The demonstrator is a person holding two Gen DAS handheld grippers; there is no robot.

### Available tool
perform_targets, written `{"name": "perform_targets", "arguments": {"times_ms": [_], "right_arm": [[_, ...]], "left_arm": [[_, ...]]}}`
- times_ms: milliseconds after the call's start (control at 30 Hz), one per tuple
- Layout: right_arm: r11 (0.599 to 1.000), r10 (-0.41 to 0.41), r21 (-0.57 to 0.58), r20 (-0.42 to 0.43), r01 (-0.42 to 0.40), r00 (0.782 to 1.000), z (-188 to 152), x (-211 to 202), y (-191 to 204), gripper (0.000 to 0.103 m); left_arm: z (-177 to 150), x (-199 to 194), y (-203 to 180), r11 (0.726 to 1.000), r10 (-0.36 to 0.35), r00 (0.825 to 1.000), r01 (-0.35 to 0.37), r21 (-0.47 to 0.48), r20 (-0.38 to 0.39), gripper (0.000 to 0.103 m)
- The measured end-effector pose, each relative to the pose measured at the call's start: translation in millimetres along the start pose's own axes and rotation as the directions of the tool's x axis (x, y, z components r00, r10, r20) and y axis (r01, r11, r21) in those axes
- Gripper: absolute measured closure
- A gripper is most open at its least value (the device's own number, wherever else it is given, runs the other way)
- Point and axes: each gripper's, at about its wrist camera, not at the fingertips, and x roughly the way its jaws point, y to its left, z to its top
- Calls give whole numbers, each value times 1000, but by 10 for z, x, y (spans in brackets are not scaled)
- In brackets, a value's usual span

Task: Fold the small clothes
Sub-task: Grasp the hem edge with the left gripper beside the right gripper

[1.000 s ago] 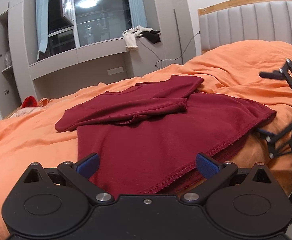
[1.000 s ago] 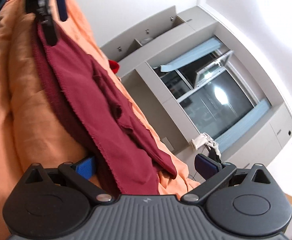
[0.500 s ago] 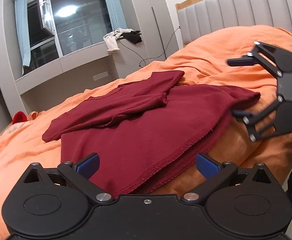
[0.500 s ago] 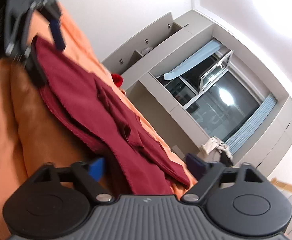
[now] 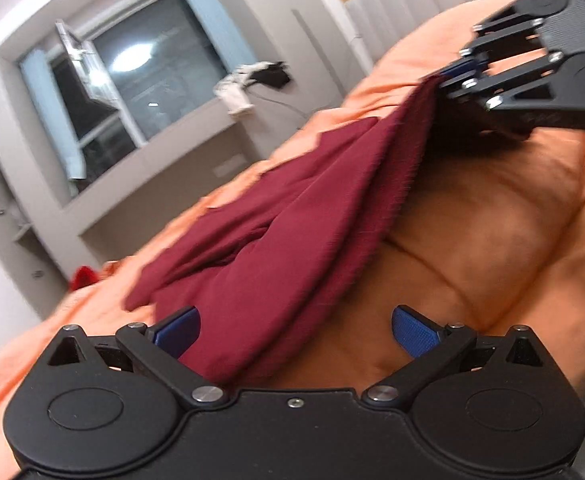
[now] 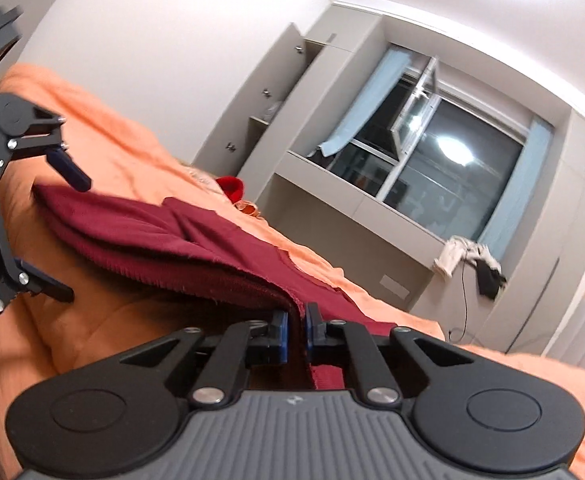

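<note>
Right gripper (image 6: 296,328) clamps maroon shirt (image 5: 292,232) hem corner, lifted off orange duvet (image 5: 492,240). Left gripper (image 5: 294,330) gapes wide, hem edge between. Risk: one-sided lift bunches existing folds.

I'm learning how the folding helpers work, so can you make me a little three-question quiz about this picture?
1. True or false: the right tool is pinching the hem of the dark red shirt.
2. What lies under the shirt? A) a wooden table B) an orange bedspread C) a blue rug
3. Fill in the blank: the left tool has its jaws ____, with a corner of the shirt lying between them but not gripped.

Key: 1. True. 2. B. 3. Open.
</note>
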Motion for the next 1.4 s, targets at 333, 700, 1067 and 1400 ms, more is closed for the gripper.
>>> {"name": "perform_targets", "arguments": {"times_ms": [333, 700, 1067, 1400], "right_arm": [[1000, -7, -4, 0, 7, 1000, 22, -93, 6, 94], [998, 13, -55, -155, -21, 988, -149, -123, 174, 60], [984, -159, -111, -242, 136, 957, -351, -167, 185, 86], [983, -178, 6, -184, 182, 967, -70, -450, 54, 94]], "left_arm": [[26, 82, 38, 982, 187, 982, -187, 11, -34, 19], [32, 41, 82, 969, 245, 968, -244, 20, -48, 61], [19, -68, 252, 958, 270, 962, -273, -92, -35, 94], [118, -347, 304, 934, 331, 940, -313, -174, 85, 98]]}}
